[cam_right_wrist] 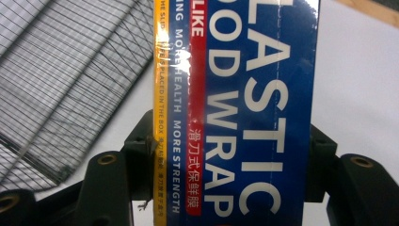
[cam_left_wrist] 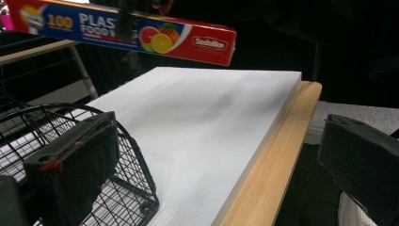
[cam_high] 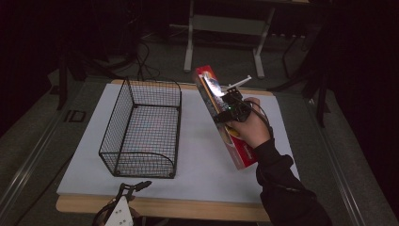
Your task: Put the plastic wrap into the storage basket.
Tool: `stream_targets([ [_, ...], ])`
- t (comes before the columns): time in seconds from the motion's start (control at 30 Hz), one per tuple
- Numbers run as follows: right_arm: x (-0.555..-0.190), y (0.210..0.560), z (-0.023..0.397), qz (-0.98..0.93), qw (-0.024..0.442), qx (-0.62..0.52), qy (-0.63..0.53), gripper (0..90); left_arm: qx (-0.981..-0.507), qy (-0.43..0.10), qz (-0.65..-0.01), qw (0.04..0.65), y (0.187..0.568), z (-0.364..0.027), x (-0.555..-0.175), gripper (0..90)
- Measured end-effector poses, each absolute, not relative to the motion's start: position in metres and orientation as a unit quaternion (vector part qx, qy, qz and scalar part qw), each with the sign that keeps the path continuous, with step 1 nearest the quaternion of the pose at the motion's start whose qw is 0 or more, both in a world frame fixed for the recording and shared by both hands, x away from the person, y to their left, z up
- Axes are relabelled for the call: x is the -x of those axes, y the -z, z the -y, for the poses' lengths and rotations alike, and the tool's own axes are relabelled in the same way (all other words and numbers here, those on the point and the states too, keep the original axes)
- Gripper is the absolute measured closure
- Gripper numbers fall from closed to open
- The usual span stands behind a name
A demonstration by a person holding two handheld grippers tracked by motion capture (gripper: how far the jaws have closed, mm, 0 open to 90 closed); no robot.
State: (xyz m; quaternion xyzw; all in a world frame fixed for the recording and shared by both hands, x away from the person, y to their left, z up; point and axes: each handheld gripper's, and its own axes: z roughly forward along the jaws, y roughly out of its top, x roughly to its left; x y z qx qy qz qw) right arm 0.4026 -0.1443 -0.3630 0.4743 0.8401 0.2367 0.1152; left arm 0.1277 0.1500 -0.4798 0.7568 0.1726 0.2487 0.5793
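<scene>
Item: plastic food wrap box (cam_high: 226, 117), held above the worktop's (cam_high: 197, 141) right half, tilted, right gripper (cam_high: 229, 109) fingers closed across its middle. Left gripper (cam_high: 129, 190) fingers wide apart, empty, near edge. Risk: long box pivots, slips, or strikes wire basket (cam_high: 143, 127) rim.

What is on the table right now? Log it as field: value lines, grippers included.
surface: white board on a wooden table
basket: black wire basket, upright on the board's left part, nothing visible inside
box: plastic food wrap box, lifted off the board, tilted
right gripper: shut on the box across its width
left gripper: open, near the table's front edge by the basket
</scene>
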Motion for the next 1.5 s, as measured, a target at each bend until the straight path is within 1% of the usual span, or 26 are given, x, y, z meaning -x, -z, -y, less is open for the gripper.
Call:
stream_targets([
  [0.17,-0.406,0.351,0.124,-0.838,0.128,-0.466,-0.252,39.2,-0.757,-0.25,-0.174,0.578,0.48,-0.15,-0.128,0.0],
  [0.63,-0.41,0.328,0.067,-0.835,0.139,-0.446,-0.291,39.3,-0.757,-0.249,-0.171,0.579,0.48,-0.151,-0.128,0.0],
  [1.07,-0.408,0.321,0.021,-0.832,0.14,-0.429,-0.322,39.3,-0.756,-0.25,-0.173,0.58,0.479,-0.152,-0.127,0.0],
  [1.17,-0.407,0.321,0.009,-0.833,0.149,-0.422,-0.324,39.3,-0.756,-0.249,-0.173,0.58,0.479,-0.152,-0.127,0.0],
  [1.43,-0.408,0.323,-0.018,-0.831,0.144,-0.414,-0.342,39.3,-0.756,-0.25,-0.173,0.58,0.479,-0.153,-0.127,0.0],
  [1.5,-0.408,0.324,-0.026,-0.829,0.148,-0.414,-0.345,39.3,-0.755,-0.251,-0.173,0.58,0.479,-0.153,-0.126,0.0],
])
